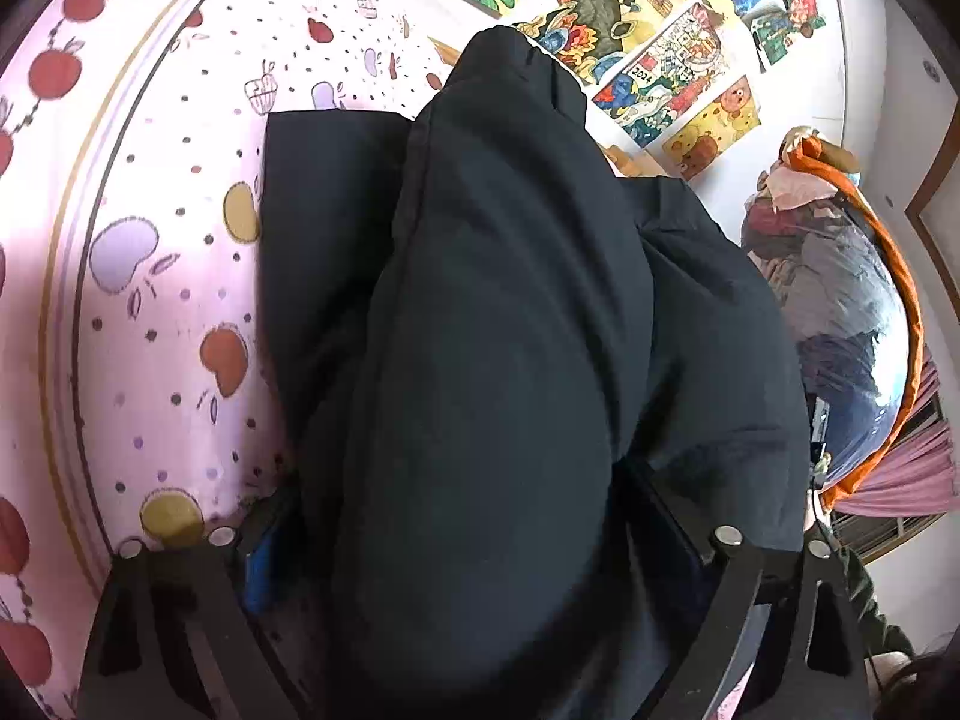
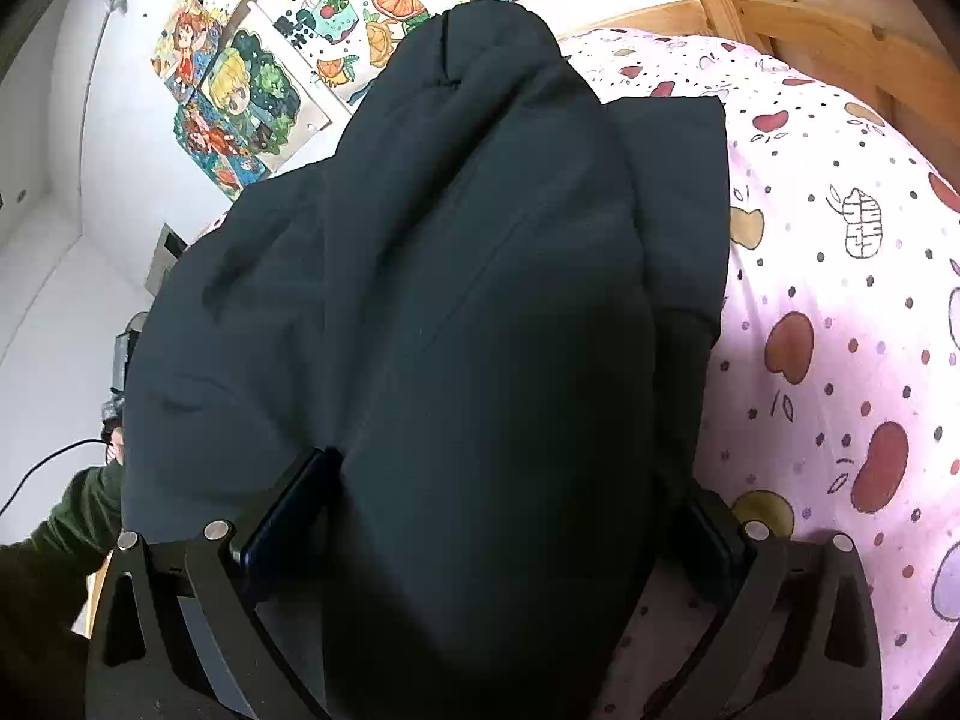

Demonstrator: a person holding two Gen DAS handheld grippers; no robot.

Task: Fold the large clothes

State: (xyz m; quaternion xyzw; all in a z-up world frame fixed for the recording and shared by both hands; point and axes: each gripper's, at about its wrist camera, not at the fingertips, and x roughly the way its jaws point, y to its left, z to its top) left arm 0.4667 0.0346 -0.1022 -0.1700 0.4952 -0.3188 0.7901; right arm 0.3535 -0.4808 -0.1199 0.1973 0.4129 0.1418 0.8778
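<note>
A large black garment (image 1: 480, 312) lies on a bed with a pink sheet (image 1: 150, 312) printed with fruit shapes. A thick fold of it bulges up between the fingers of my left gripper (image 1: 474, 516), which hold it from both sides. In the right wrist view the same black garment (image 2: 480, 300) fills the middle, and my right gripper (image 2: 492, 498) likewise has a thick fold between its fingers. Both fingertips are partly buried in cloth. A flat folded part of the garment lies on the sheet (image 2: 840, 330) beyond.
Colourful drawings (image 1: 678, 72) hang on the white wall behind the bed. A pile of clothes and a bag with orange trim (image 1: 852, 312) sits at the right. A wooden bed frame (image 2: 810, 18) shows at the far right. A green sleeve (image 2: 66, 534) is at the left.
</note>
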